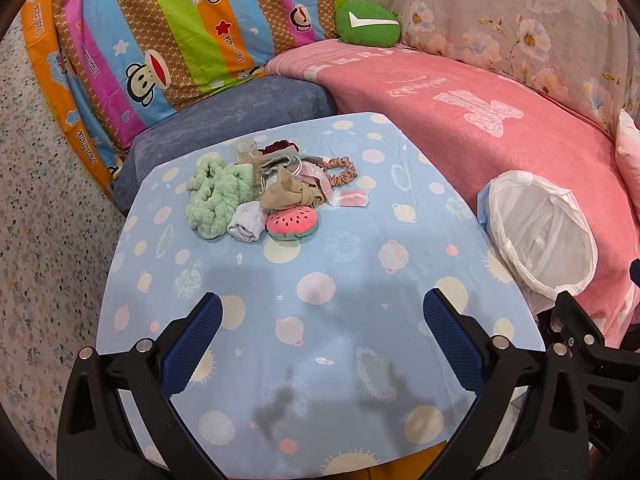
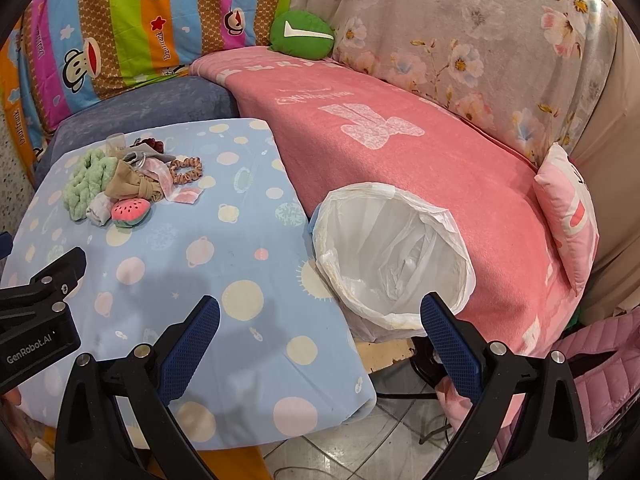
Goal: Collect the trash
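A pink blanket (image 2: 400, 152) lies behind the table (image 1: 320, 280) with its planet-print cloth, and a bin lined with a white bag (image 2: 392, 256) stands at the table's right edge. Both the left gripper (image 1: 322, 328) and right gripper (image 2: 320, 328) hang with jaws spread wide, holding and touching nothing. The trash pile (image 1: 256, 196) lies on the table's far side; the left gripper's body reads "GenRobot.AI", the striped bedding (image 1: 160, 40) "Captain".

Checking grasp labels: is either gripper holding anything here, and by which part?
Nothing held. Left gripper and right gripper are both open and empty, above the table, short of the pile.
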### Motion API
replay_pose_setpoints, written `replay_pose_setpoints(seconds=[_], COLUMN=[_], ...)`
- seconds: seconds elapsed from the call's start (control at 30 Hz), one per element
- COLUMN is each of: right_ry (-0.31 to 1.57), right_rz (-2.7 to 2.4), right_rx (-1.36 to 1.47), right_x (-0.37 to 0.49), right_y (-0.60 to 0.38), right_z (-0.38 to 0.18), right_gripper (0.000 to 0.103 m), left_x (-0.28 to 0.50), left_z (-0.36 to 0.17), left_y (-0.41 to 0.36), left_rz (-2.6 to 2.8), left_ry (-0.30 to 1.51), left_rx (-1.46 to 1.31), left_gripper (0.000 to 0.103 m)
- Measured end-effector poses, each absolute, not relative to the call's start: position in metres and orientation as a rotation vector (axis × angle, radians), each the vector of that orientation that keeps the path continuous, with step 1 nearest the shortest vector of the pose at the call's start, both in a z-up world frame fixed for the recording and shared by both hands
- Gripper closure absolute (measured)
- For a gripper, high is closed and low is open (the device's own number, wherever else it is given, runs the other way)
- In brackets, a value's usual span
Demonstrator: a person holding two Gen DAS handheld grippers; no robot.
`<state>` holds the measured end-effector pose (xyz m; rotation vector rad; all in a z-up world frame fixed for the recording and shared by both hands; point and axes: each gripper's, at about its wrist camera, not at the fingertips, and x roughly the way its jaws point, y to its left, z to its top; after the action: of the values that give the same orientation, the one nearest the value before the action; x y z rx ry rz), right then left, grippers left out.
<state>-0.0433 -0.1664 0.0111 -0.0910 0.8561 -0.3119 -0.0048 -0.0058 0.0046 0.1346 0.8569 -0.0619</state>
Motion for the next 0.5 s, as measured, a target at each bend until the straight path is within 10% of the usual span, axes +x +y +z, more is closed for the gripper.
replay_pose_setpoints(seconds=[0.5], right_ry=[0.857], right_rz=[-0.314], right_rx=[-0.092], right_x=[-0.0427], right_y=[-0.1691], right_z=[0.0133], right_gripper=[0.007], left_x=[-0.005], left_z=[0.0046], left_y=[-0.0062], left_rz=[-0.065], left_ry=[0.857], left_rx=[0.135], left_gripper=[0.007])
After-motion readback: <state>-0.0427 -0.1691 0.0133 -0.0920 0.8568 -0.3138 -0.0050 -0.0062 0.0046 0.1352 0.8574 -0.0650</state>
